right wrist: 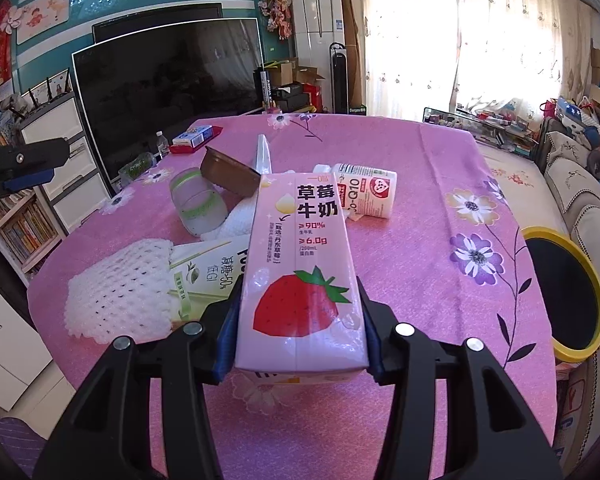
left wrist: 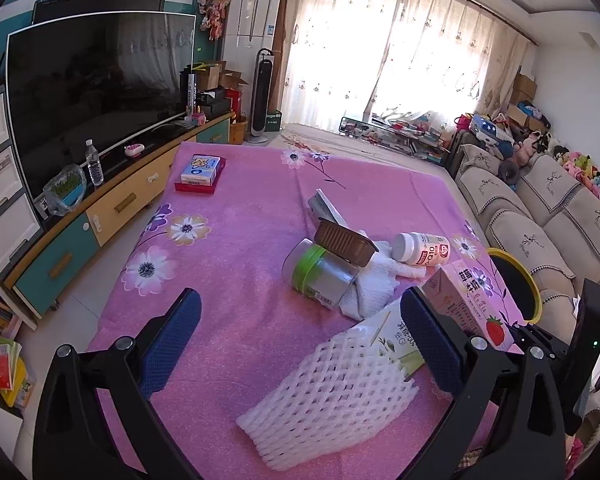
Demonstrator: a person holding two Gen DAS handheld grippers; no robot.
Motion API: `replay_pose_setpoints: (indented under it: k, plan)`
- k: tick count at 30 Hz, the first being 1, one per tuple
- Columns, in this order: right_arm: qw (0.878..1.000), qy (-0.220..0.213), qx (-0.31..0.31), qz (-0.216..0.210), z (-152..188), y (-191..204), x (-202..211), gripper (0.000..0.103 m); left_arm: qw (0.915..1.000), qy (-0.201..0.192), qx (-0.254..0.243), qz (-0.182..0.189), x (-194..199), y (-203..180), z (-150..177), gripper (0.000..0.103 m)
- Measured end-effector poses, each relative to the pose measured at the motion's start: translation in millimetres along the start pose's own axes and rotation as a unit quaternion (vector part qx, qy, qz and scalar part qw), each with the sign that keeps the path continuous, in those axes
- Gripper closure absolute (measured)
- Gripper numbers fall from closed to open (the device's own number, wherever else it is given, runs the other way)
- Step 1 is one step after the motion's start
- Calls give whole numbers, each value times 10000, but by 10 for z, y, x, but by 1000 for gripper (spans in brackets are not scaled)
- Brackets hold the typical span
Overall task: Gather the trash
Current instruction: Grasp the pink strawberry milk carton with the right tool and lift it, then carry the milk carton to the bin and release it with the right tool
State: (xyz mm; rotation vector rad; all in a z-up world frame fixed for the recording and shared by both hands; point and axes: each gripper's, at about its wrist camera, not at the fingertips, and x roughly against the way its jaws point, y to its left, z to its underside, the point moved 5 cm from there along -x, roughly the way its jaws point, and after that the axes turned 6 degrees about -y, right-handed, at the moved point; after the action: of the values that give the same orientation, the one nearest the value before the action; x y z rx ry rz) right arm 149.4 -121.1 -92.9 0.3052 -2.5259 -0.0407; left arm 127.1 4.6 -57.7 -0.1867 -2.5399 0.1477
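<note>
My right gripper (right wrist: 300, 324) is shut on a pink strawberry milk carton (right wrist: 300, 276), held above the pink flowered table; the carton also shows in the left wrist view (left wrist: 472, 304). My left gripper (left wrist: 300, 336) is open and empty above the table, over a white foam fruit net (left wrist: 332, 396) that lies on a green tea box (left wrist: 400, 340). Beyond lie a green-lidded jar (left wrist: 320, 276), a brown tray (left wrist: 344, 242), a white cloth (left wrist: 372, 288), a white pill bottle (left wrist: 420, 248) and a grey-white packet (left wrist: 326, 208).
A yellow-rimmed bin (right wrist: 564, 292) stands at the table's right edge, by the sofa (left wrist: 540, 216). A tissue box on a red tray (left wrist: 200, 174) sits at the far left of the table (left wrist: 228, 264). A TV (left wrist: 96, 92) on its cabinet stands left.
</note>
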Motion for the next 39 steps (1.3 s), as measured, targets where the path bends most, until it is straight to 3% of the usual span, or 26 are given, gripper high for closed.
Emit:
replay_pose_setpoints:
  k: [8,18,26,36,38,39]
  plan:
    - [9981,-174,-307,501,-108,-537,123,56,10000,37,-56,-7,-33,-47,30,5]
    - [9824,-293,-820,1653,-141,-1657,294,56,9998,128,-170,30,-126,-167,59,5]
    - [9660,41,-1172,2305,-19,-2538,98,56,9994,228,-247,31,-215,-260,88,5]
    - [9521,375,-1467,2657,176,-3128,-191,55,9990,335,-294,22,-319,-321,106,5]
    - [9481,363,-1564,2743,211,-3233,-209,40,9989,361,-293,15,-341,-317,119,5]
    - [9473,348,-1598,2756,211,-3253,-220,39,9989,374,-282,14,-353,-309,123,5]
